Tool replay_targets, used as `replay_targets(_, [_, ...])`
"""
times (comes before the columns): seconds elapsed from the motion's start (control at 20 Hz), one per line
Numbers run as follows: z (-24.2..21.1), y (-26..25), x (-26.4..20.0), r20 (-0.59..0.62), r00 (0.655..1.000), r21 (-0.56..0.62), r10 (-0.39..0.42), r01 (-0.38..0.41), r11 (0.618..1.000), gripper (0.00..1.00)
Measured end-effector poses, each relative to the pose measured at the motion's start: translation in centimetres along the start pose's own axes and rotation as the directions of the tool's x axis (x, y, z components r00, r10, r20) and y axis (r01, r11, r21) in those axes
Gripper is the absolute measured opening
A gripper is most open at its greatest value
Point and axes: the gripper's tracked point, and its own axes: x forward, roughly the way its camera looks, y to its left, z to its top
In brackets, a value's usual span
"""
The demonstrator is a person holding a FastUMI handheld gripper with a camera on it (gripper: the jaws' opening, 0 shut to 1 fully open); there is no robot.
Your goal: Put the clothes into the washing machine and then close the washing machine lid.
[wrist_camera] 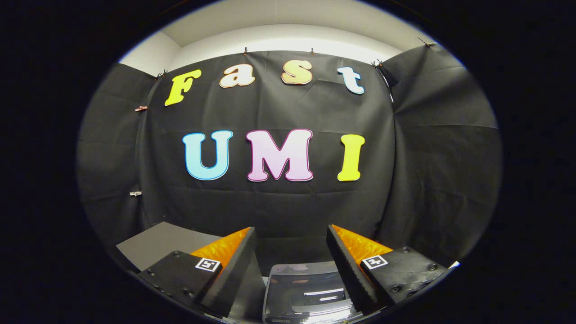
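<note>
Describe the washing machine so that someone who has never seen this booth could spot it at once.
Start at the black cloth wall and drop to its foot, where a grey tabletop lies. The washing machine sits low between the fingers of the open, empty gripper. Its glossy, see-through lid mirrors the lights, unlike the matt table and cloth.
</note>
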Motion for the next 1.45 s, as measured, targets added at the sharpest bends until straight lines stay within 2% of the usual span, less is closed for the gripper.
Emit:
replay_targets(0.25, [-0.5,0.8,-0.1,-0.002,1.000,0.013,0.028,-0.028,1.000,0.98])
replay_targets(0.4, [-1.3,0.8,0.0,-0.005,1.000,0.000,0.020,-0.020,1.000,0.98])
replay_targets(1.0, [-0.8,-0.1,0.6,0.009,1.000,0.071,0.018,-0.019,0.997,0.98])
replay_targets(1.45, [-0.6,0.7,0.8,0.006,0.999,0.056,0.035,-0.035,0.998,0.98])
